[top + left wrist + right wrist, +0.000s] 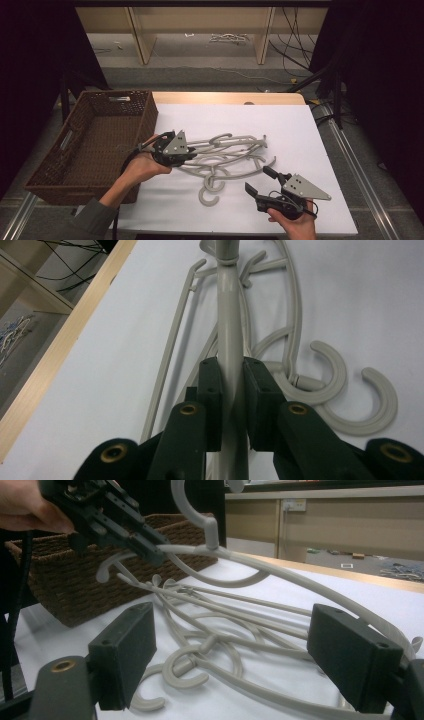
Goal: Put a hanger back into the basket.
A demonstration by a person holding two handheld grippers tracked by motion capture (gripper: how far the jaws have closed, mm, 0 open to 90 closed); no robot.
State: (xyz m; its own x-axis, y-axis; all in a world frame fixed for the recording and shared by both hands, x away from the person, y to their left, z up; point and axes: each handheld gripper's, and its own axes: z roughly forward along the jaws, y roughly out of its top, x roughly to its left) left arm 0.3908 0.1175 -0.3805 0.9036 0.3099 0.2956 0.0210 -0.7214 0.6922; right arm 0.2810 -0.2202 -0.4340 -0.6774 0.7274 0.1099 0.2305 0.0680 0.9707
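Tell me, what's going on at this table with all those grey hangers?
A person holds a gripper in each hand. The left gripper is clamped on the arm of one grey hanger, held raised above the tangled pile of hangers on the white table. The right gripper waits open near the pile, holding nothing. A brown wicker basket sits at the left with no hanger visible in it.

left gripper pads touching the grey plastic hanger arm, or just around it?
Touching. The left gripper view shows the left gripper with both black pads pressed against the grey plastic hanger arm, no gap.
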